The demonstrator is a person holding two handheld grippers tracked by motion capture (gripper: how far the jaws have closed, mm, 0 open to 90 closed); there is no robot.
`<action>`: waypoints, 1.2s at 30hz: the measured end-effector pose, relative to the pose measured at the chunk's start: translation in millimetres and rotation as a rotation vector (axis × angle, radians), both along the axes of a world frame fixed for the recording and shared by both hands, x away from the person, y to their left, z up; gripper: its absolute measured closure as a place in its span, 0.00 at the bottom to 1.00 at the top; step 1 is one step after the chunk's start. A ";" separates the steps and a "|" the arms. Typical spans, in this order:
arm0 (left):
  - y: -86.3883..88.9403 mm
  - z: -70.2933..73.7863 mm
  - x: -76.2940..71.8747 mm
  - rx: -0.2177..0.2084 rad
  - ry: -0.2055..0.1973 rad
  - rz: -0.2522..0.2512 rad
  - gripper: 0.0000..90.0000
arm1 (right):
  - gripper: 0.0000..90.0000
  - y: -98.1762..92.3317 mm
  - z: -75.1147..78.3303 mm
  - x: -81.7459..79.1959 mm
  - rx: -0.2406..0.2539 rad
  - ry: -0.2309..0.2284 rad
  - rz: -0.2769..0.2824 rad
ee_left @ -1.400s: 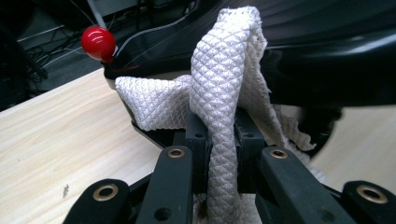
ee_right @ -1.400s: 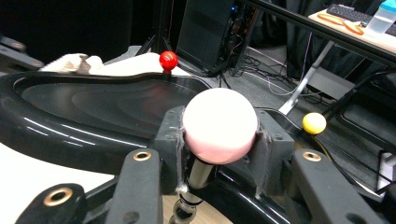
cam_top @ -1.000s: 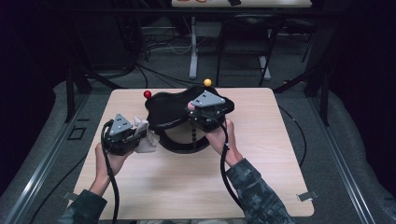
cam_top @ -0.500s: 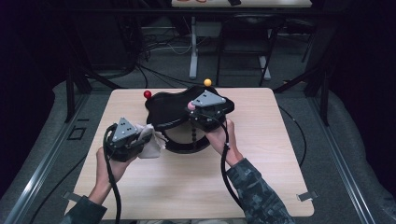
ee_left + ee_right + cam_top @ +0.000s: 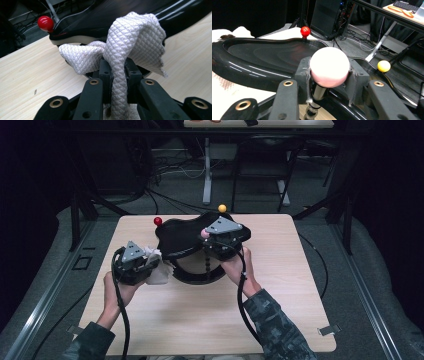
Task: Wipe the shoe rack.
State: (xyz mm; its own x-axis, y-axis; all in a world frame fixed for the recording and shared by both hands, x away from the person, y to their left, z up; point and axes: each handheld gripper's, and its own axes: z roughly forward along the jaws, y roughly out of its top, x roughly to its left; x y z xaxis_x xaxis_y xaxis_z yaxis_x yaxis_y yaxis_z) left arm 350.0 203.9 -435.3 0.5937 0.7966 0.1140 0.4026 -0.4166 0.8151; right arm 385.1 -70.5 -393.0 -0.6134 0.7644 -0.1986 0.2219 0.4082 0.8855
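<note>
We slid left tongs (image 5: 150, 265), clenched on white cloth (image 5: 130, 45), against black tray (image 5: 185, 237); right tongs (image 5: 329, 75) grasping pink knob (image 5: 329, 66); wiping underway.

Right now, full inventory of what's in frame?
tray stand: 1, glossy black, two tiers, table centre.
red ball: 1, on the upper tier's back-left rim.
yellow ball: 1, back rim.
pink ball: 1, atop a post, clamped between the right fingers.
cloth: 1, white, quilted, against the stand's left edge.
table: 1, light wood.
left gripper: black, shut on the cloth.
right gripper: black, shut on the pink ball.
</note>
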 end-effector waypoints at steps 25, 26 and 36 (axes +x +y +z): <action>7.6 -32.7 69.3 -0.042 0.054 0.044 0.88 | 0.67 -0.6 0.7 1.0 0.002 0.009 0.010; 7.7 -33.9 71.7 -0.042 0.053 0.047 0.88 | 0.67 -0.8 0.9 1.2 0.004 0.013 0.017; 11.9 -46.9 102.3 -0.026 0.081 0.124 0.88 | 0.67 -0.8 0.9 1.4 0.003 0.013 0.018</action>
State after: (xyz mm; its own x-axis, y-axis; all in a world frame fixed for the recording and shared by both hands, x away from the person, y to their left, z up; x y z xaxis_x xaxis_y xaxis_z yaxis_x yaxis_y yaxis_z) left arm 452.3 215.9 -482.2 0.4965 0.8667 0.0480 0.5147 -0.3385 0.7877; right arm 386.5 -71.3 -392.0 -0.6295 0.7539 -0.1879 0.2262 0.4092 0.8840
